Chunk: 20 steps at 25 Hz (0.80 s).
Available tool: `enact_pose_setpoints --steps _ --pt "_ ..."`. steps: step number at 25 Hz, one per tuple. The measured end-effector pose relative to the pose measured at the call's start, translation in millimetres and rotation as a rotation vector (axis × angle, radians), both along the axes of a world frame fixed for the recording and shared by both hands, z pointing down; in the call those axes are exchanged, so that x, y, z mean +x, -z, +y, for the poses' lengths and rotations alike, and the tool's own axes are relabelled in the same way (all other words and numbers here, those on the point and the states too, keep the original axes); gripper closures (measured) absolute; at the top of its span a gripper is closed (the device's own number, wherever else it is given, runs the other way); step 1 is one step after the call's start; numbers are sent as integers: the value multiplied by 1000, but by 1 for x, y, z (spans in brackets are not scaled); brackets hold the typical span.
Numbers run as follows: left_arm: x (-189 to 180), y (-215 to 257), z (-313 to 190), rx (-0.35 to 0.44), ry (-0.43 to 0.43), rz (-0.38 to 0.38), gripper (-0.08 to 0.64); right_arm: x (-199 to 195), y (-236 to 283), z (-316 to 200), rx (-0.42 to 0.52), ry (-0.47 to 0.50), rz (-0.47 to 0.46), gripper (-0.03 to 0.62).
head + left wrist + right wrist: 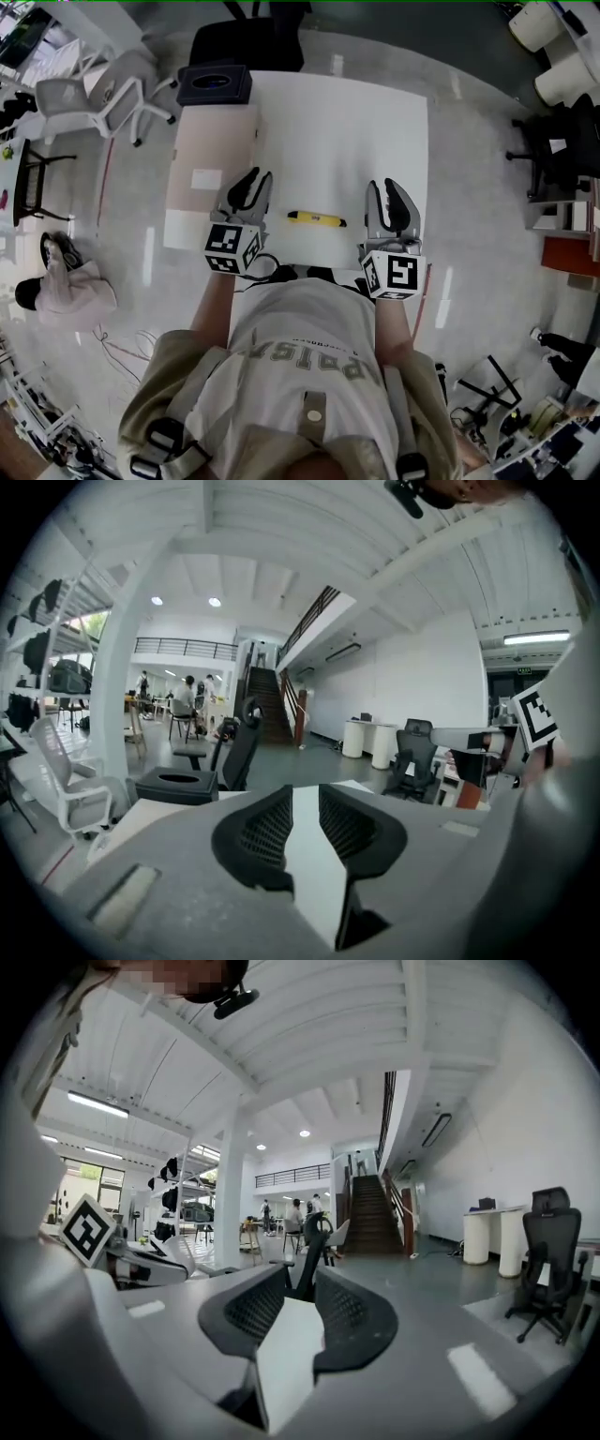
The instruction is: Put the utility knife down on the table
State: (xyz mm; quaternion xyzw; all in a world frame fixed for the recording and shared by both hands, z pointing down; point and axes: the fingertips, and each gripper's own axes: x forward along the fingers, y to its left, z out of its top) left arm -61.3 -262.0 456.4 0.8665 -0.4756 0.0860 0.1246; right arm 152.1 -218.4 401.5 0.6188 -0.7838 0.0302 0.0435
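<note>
Step in hand: I judge the put-down complete.
- Utility knife (316, 218): one, flat on the table (356, 122) by its near edge, between my grippers and touching neither.
- Left gripper (255, 180) and right gripper (386, 190): two, jaws part-way apart and empty.
- Black box (214, 84): one, at the far left corner.

Next, I only need to stay clear of the knife.

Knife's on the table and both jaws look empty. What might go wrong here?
The utility knife lies between the left gripper and right gripper, near the front edge of the table; a careless sweep of either might knock it off. Whether its blade is retracted cannot be told, so treat it as exposed.
</note>
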Motion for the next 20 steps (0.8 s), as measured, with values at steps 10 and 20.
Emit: enact_pose_setpoints --steps 10,20 --pt "-24 81 5 273 110 5 546 6 43 18 138 -107 70 555" --pt "-27 125 18 431 117 35 548 5 61 33 211 -121 91 591"
